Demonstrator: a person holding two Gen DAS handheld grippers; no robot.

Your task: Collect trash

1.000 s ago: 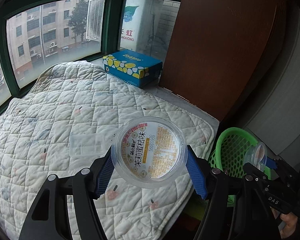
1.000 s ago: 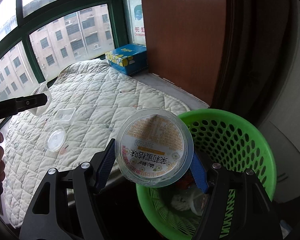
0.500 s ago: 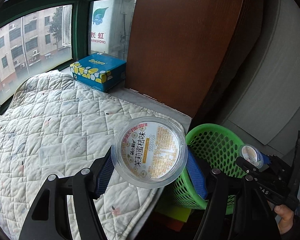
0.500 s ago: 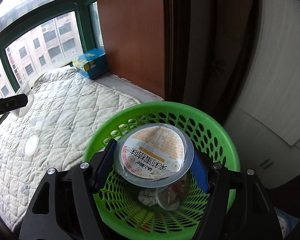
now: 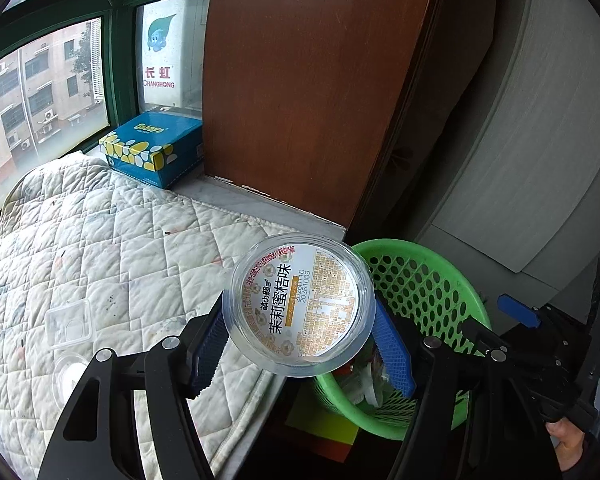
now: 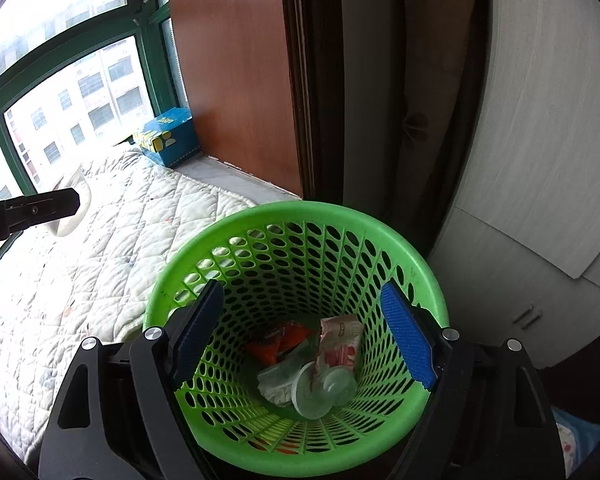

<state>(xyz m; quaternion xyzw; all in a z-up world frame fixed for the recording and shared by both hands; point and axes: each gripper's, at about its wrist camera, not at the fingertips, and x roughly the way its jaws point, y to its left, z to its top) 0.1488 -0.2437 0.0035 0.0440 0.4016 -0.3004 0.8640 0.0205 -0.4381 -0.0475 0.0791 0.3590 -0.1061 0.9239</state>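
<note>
Left gripper [image 5: 300, 340] clamped on the jelly cup [image 5: 300, 304], blue pads across its wall at 9 and 3 o'clock; foil lid faces the camera, so the cup is held on its side, probably for a straight tip-out; cup sits at the quilt's edge, its 3 o'clock rim overlapping the green basket [image 5: 440, 264], not yet over the opening by my read; cup is clear plastic, round, white lid with orange block and black Chinese print plus date codes; whether it's empty, cannot tell.

Right gripper [image 6: 300, 336] spread wide, nothing between the pads; it hangs over the basket mouth, pads at 9 and 3 o'clock inside the rim outline; reads as a drop position, load gone.

Basket bottom at 6 o'clock in the right wrist view: clear cup [image 6: 324, 392] on its side, red-and-white sachet [image 6: 340, 344], orange wrapper [image 6: 276, 344], crumpled tissue [image 6: 274, 380]; basket stands on the floor beside the sill so trash goes sideways and down.

Still on the quilt [image 5: 112, 240] at 8–9 o'clock in the left view: square clear tub [image 5: 68, 322], round clear lid [image 5: 70, 374]; likely next pickups.

Far, 10–11 o'clock: blue tissue box [image 5: 152, 148] against the window; not trash by the look.
</note>
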